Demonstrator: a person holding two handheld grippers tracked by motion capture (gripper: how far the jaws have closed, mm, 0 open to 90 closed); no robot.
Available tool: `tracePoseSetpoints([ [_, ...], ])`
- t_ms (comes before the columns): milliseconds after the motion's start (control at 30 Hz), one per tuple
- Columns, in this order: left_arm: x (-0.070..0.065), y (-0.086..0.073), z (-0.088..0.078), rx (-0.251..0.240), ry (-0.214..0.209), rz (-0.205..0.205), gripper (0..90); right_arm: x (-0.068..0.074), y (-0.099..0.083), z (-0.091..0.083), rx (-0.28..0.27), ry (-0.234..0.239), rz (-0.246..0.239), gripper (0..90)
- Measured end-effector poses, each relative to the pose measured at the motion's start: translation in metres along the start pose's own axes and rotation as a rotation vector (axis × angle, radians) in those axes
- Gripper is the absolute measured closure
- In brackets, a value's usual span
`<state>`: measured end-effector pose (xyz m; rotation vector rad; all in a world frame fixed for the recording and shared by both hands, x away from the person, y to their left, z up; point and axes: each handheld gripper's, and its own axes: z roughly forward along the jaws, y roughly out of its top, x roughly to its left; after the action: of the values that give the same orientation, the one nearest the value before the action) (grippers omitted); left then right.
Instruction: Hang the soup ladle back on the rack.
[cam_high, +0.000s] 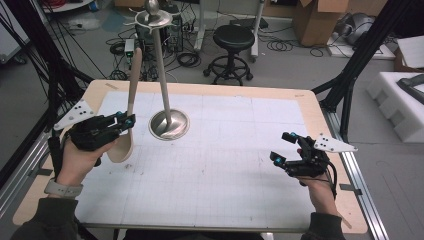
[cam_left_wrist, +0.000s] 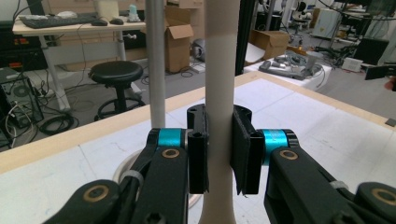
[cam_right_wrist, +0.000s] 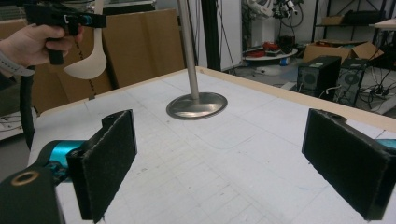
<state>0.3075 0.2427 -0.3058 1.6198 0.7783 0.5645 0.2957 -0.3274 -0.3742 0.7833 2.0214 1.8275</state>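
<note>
Wooden ladle (cam_high: 131, 95) sits at left of the frame, upright, clamped at its handle by the left claw (cam_high: 126, 121), lifted beside the metal stand (cam_high: 168, 122); hanging remains. Right claw (cam_high: 285, 147) stands wide, empty.

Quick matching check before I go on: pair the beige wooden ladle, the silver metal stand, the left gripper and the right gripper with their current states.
1. beige wooden ladle
2. silver metal stand with round base
3. left gripper
4. right gripper

a. jaws wide apart, nothing between them
b. upright on the table
c. held upright above the table, bowl down
d. clamped on a handle

Pairs: 1-c, 2-b, 3-d, 4-a
</note>
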Motion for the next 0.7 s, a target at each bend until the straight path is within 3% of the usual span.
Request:
tracePoseSetpoints([
  [200, 0.01, 0.009, -0.002, -0.02, 0.011, 0.001, 77.7, 0.0, 0.0, 0.0, 0.0, 0.002, 0.004, 9.2],
  [700, 0.032, 0.029, -0.003, -0.009, 0.003, 0.034, 77.7, -0.001, -0.001, 0.001, 0.003, 0.003, 0.002, 9.2],
])
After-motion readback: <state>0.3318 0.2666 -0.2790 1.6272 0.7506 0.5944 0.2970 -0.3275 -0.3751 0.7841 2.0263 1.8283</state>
